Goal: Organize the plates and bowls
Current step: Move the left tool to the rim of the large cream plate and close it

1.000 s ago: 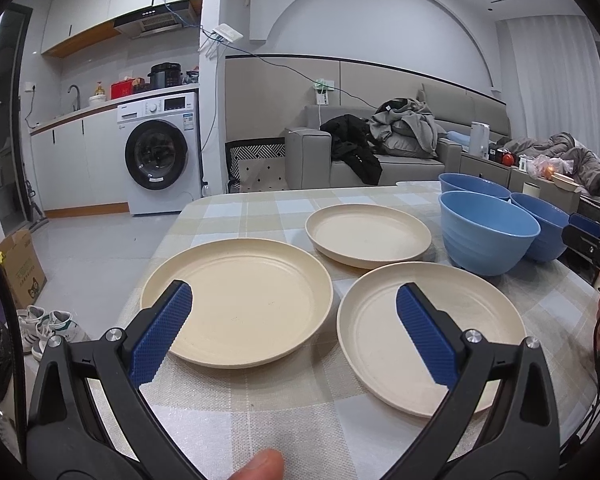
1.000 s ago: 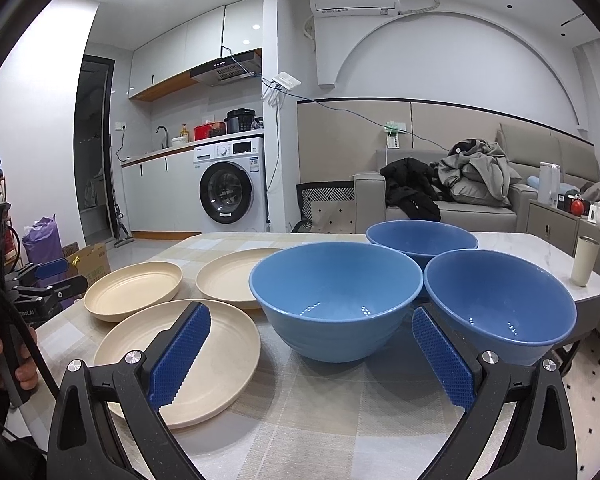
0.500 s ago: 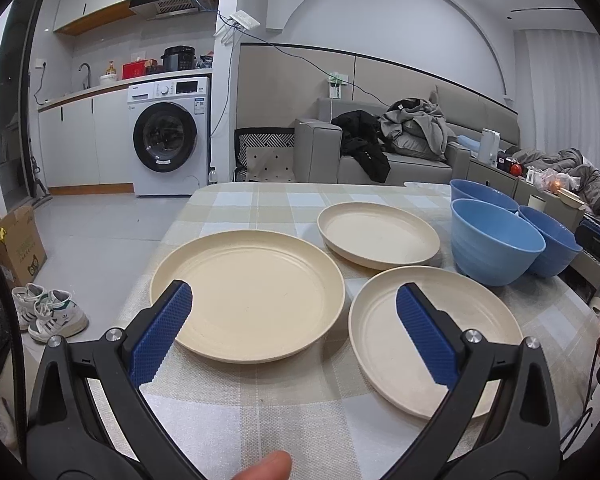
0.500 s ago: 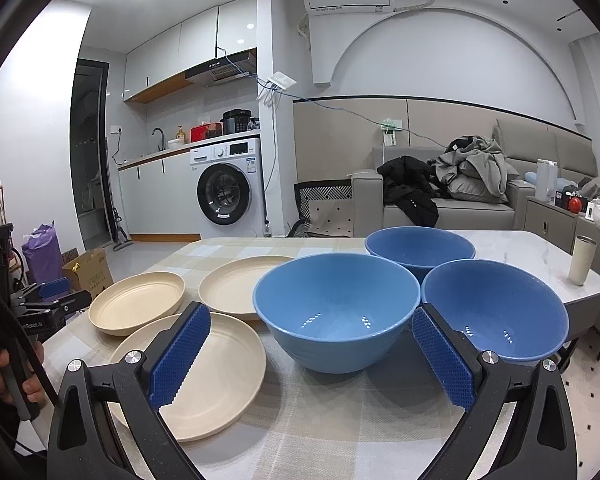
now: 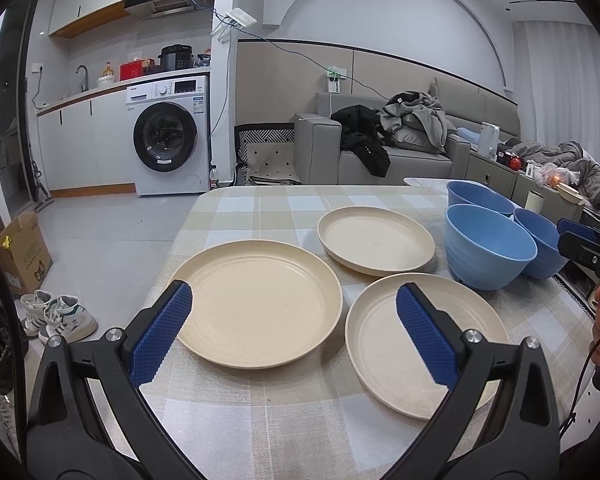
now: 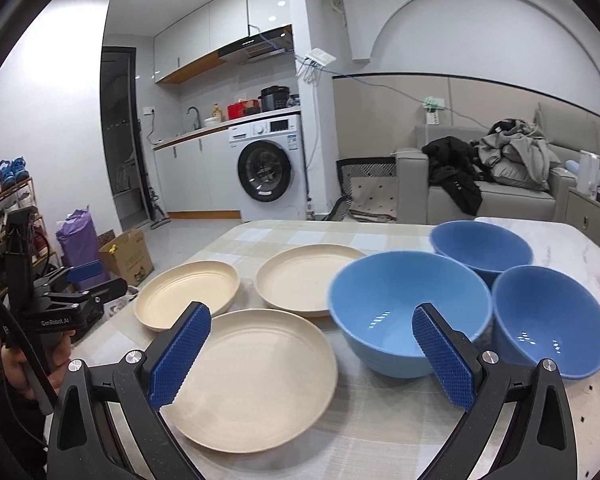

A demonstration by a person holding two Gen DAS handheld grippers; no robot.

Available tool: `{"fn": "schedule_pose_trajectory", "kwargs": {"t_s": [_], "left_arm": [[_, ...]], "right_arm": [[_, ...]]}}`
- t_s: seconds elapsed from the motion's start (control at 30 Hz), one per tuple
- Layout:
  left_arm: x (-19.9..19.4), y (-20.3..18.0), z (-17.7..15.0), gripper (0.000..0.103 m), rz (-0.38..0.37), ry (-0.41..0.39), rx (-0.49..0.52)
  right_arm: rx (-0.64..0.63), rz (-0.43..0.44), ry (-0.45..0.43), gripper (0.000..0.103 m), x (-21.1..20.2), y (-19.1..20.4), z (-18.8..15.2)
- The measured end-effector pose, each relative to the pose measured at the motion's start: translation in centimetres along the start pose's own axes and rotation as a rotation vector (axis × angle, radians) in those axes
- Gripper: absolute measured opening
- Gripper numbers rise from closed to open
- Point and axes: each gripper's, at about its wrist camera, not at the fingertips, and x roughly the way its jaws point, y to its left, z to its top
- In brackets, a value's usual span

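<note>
On the checked tablecloth [image 5: 300,412] of the dining table lie three cream plates and three blue bowls, none stacked. The left gripper [image 5: 292,332] hangs spread wide and empty above the table's near edge, its blue pads over the left plate [image 5: 256,304] and the near plate [image 5: 388,344]. The far plate [image 5: 376,240] sits behind them. The right gripper [image 6: 310,356] is likewise wide apart, holding nothing, between the near plate and the front bowl [image 6: 408,312]. The right bowl [image 6: 548,320] and the back bowl [image 6: 480,248] crowd just beside it near the table's right edge.
</note>
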Motion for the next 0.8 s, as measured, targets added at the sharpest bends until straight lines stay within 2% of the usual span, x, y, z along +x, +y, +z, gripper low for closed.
{"fn": "schedule_pose_trajectory", "kwargs": {"t_s": [0.3,0.6,0.77,0.8], "left_arm": [[-0.7,1.7,2.0,0.102,0.001,0.061,-0.054],[0.3,4.3,3.4,0.102,0.042,0.126,-0.112],[2.0,5.8,3.9,0.102,0.036,0.158,-0.138],[2.5,6.1,3.9,0.102,0.035,0.163,-0.14]], "right_arm": [[0.009,0.127,0.038,0.103,2.0,2.8,2.7],[-0.041,0.151,0.111,0.102,5.5,6.3,3.9],[-0.051,0.168,0.143,0.098,7.8,7.6,4.6],[-0.049,0.175,0.151,0.095,8.2,7.8,4.6]]}}
